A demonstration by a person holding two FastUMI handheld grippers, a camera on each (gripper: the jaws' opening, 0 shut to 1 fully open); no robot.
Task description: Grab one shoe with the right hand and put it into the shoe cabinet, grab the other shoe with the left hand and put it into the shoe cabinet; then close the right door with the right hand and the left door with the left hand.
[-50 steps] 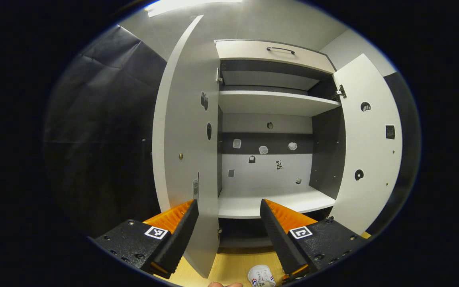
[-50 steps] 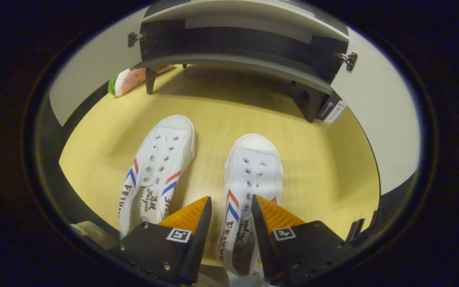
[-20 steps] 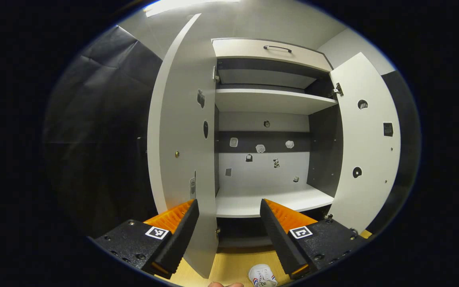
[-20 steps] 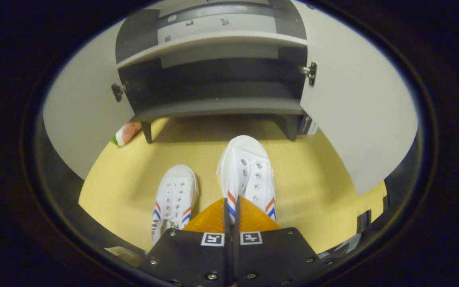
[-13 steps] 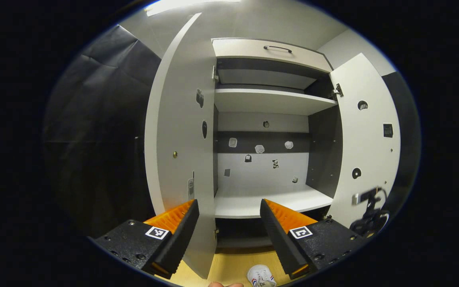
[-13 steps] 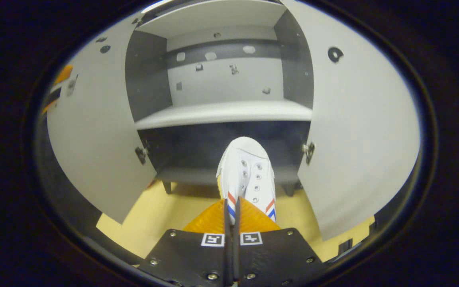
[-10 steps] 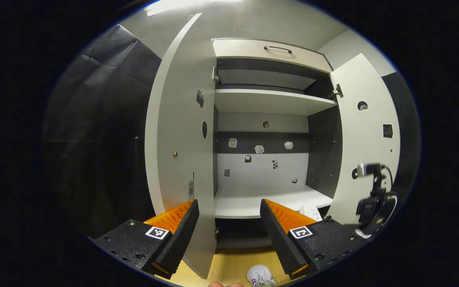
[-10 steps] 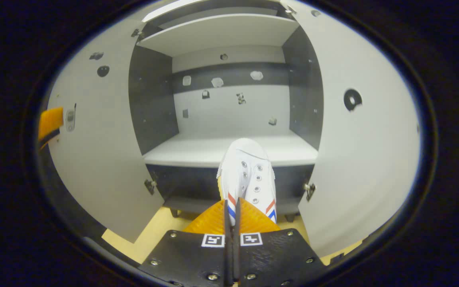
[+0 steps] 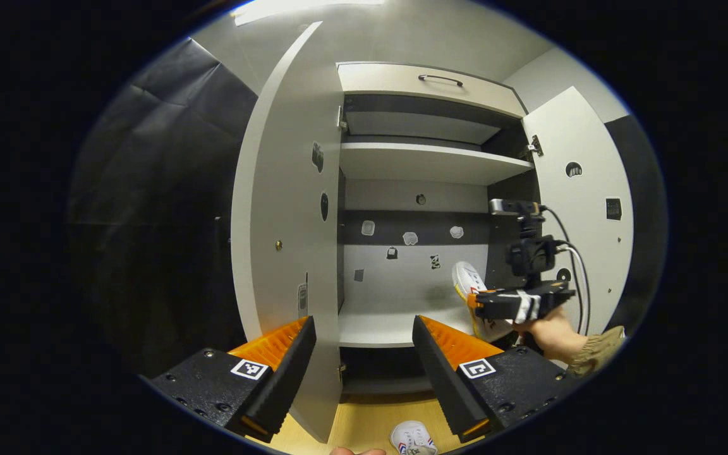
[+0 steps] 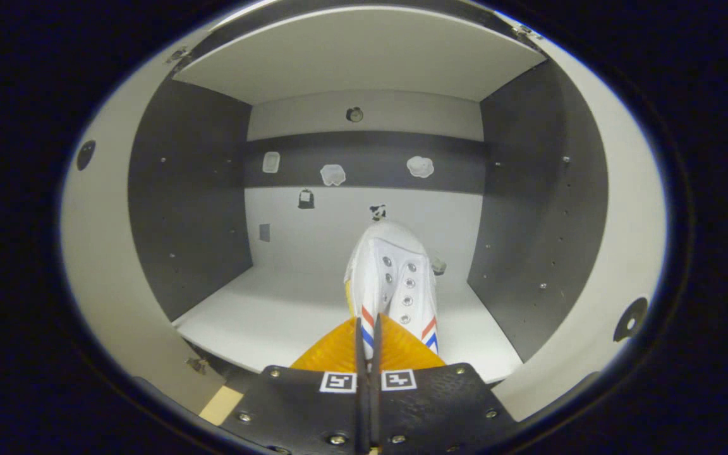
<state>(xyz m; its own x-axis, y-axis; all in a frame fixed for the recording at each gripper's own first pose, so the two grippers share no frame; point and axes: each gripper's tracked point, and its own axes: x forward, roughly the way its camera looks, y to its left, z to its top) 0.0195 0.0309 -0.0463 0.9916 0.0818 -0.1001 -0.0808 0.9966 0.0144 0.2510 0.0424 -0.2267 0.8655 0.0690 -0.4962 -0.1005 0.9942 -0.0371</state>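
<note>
The shoe cabinet stands with both doors swung out, the left door and the right door. My right gripper is shut on a white shoe with red and blue stripes, toe pointing inward above the lower shelf. In the left gripper view that right gripper sits in a hand at the compartment's right side, with the shoe tilted toe-up. The other white shoe lies on the floor below. My left gripper is open and holds nothing, in front of the cabinet.
An upper shelf and a drawer with a dark handle sit above the compartment. Black cloth hangs left of the left door. The floor is light wood. A fingertip shows at the bottom edge.
My right gripper closed on one shoe on the floor, lifted it and carried it forward into the cabinet compartment. The left gripper has barely moved and stays open.
</note>
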